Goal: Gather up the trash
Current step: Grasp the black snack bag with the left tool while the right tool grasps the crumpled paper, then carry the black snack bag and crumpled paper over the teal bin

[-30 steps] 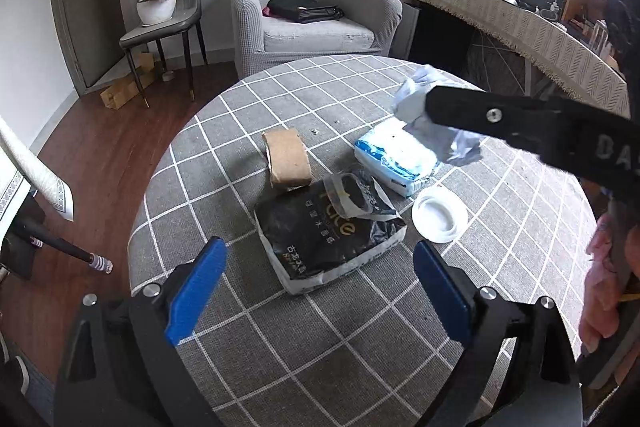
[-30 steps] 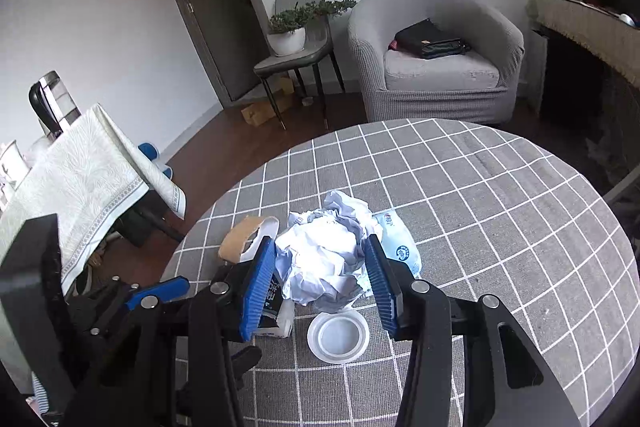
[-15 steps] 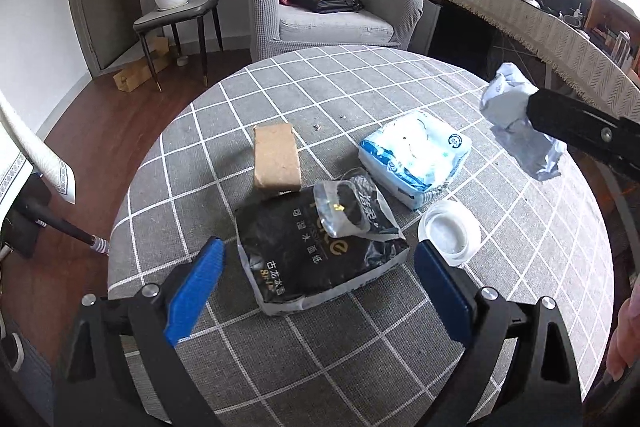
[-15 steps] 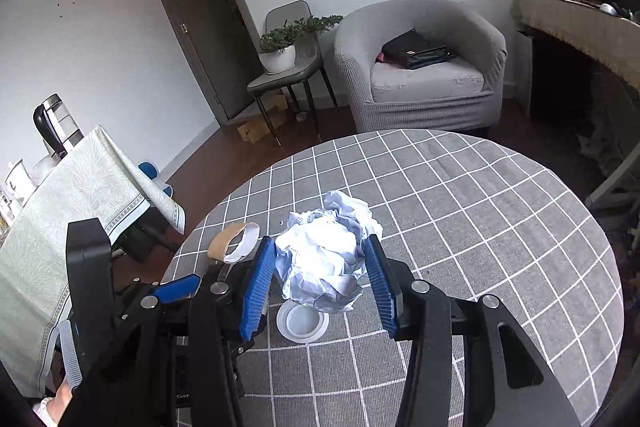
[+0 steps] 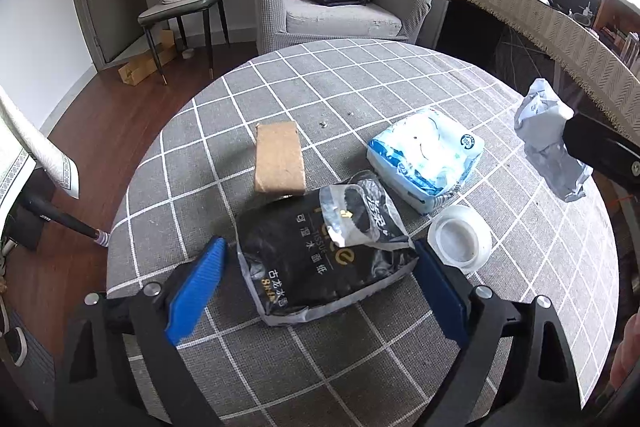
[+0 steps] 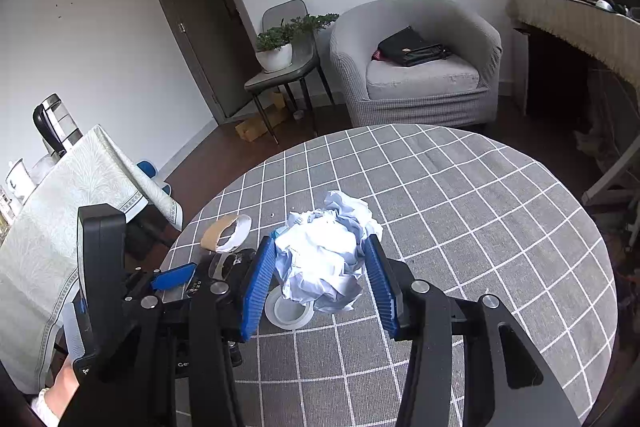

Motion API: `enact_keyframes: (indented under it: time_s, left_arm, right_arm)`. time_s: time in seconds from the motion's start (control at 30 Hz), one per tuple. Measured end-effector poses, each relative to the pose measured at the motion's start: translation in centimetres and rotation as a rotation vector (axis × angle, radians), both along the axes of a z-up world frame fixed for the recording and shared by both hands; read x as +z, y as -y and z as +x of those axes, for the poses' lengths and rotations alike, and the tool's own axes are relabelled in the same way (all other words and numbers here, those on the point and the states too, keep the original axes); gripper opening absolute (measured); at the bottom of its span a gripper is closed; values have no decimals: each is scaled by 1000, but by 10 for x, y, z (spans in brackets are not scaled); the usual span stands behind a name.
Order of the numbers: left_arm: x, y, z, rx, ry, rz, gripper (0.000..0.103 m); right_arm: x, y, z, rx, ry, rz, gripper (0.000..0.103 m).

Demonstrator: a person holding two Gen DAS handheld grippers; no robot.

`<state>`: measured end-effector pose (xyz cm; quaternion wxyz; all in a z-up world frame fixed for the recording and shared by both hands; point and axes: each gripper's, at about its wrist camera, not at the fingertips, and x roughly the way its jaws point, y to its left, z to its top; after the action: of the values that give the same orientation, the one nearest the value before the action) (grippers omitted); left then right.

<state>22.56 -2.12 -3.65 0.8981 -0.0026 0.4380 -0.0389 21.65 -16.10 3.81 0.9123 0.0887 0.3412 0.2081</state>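
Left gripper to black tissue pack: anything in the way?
Nothing visible. The left gripper is closing, its fingers straddling the black tissue pack on the table. The white lid sits just outside the right finger.

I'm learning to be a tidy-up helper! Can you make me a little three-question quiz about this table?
1. True or false: the right hand-held gripper grips a crumpled paper ball.
2. Which thing sits between the open left hand-held gripper's fingers? A) black tissue pack B) blue-white tissue pack C) white lid
3. Fill in: the brown tape roll stands on the checked ____.

Key:
1. True.
2. A, the black tissue pack; the jaws are closing but not yet pressing it. The blue-white tissue pack and white lid lie to the right.
3. Tablecloth.
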Motion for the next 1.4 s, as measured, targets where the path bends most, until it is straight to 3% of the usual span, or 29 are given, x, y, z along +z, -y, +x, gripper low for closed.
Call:
enact_keyframes:
  time_s: [0.07, 0.3, 0.63, 0.93, 1.4]
  left_arm:
    - [-2, 3, -5, -20, 12, 37, 88]
    - [-1, -5, -16, -63, 9, 28, 82]
    - [5, -25, -43, -100, -1, -26, 81]
    - [19, -47, -83, -138, 44, -68, 81]
    - [43, -127, -129, -40, 139, -77, 81]
  right_arm:
    - [0, 0, -1, -3, -1, 1, 47]
    - [2, -1, -3, -10, -2, 3, 47]
    - [5, -17, -12, -5, 3, 10, 47]
    - [1, -48, -30, 23, 1, -2, 47]
    - [2, -119, -57, 122, 14, -16, 47]
